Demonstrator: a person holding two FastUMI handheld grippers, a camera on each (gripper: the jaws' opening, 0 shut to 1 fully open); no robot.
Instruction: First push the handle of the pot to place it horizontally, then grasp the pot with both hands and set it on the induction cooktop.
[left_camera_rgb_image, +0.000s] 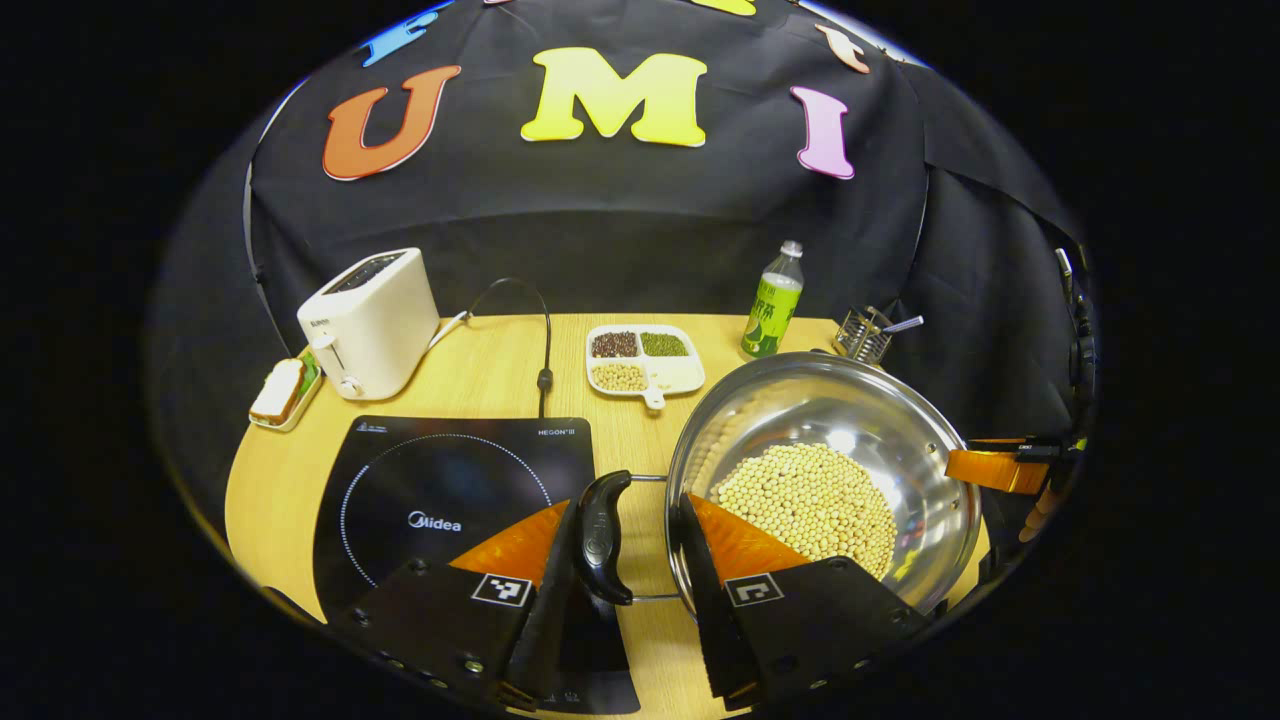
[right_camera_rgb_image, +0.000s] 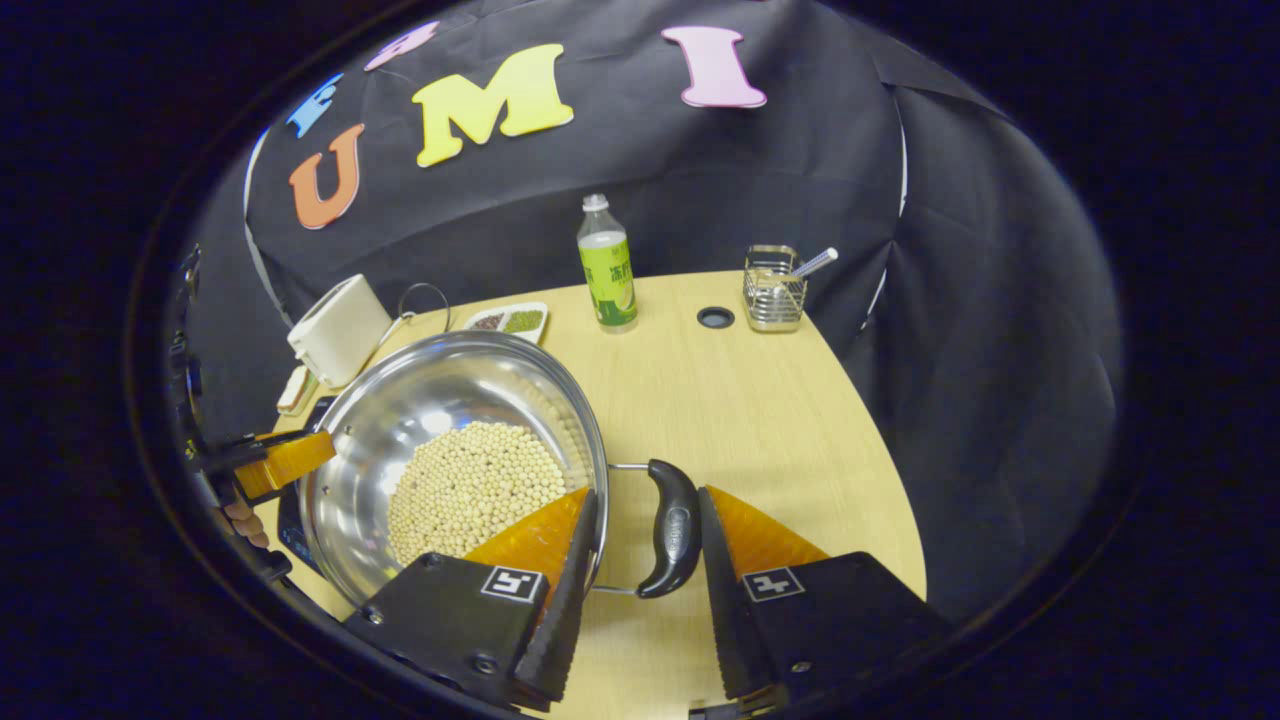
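Steel pot (left_camera_rgb_image: 880, 420) sits between both grippers: left gripper (left_camera_rgb_image: 632, 540) and right gripper (right_camera_rgb_image: 645, 535) each straddle a handle (left_camera_rgb_image: 603, 535), jaws apart.

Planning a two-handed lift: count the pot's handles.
2: one handle on the pot's cooktop side, between the left gripper's fingers; the other opposite, between the right gripper's.

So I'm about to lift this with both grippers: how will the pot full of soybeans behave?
The pot likely feels heavy, given the thick heap of soybeans inside. The loose beans would probably slide if it tilts, shifting the weight. Its polished steel looks slippery, so the black handles between each gripper's open fingers seem the safer hold.
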